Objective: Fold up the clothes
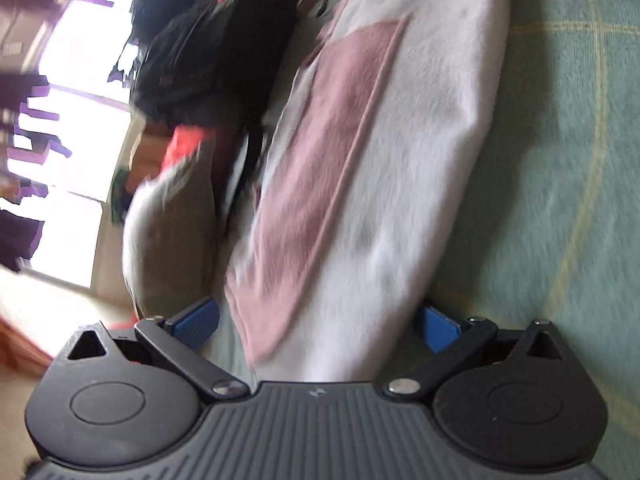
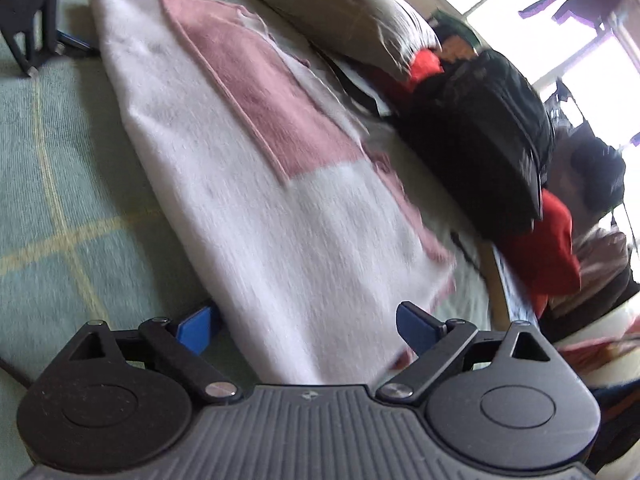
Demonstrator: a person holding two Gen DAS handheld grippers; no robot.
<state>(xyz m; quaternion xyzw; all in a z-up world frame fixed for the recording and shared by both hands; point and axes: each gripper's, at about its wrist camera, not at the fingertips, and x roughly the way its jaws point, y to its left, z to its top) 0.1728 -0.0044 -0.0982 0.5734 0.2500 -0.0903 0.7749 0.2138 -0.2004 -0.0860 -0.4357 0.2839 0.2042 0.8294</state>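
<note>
On the green bedspread (image 1: 560, 160), in my left wrist view, the white and pink garment (image 1: 400, 140) lies as a long band running from near to far, one long edge rounded as if doubled over. My left hand-held gripper (image 1: 316, 326) has its blue pads spread wide on either side of the near end, cloth between them but not pinched, so I read it as released. A black bag (image 1: 208, 48) and a grey pillow (image 1: 168, 236) crowd the left side, which is likely why the garment sits toward the open part of the bed.

From the right wrist view, the same garment (image 2: 248, 200) stretches away, its pink panel on top. My right hand-held gripper (image 2: 308, 330) also straddles the near end with its pads apart, gripping nothing. The left one (image 2: 28, 12) shows at the far left corner. Both ends being straddled suits either taking hold for another fold or having just let go; I cannot tell which.
</note>
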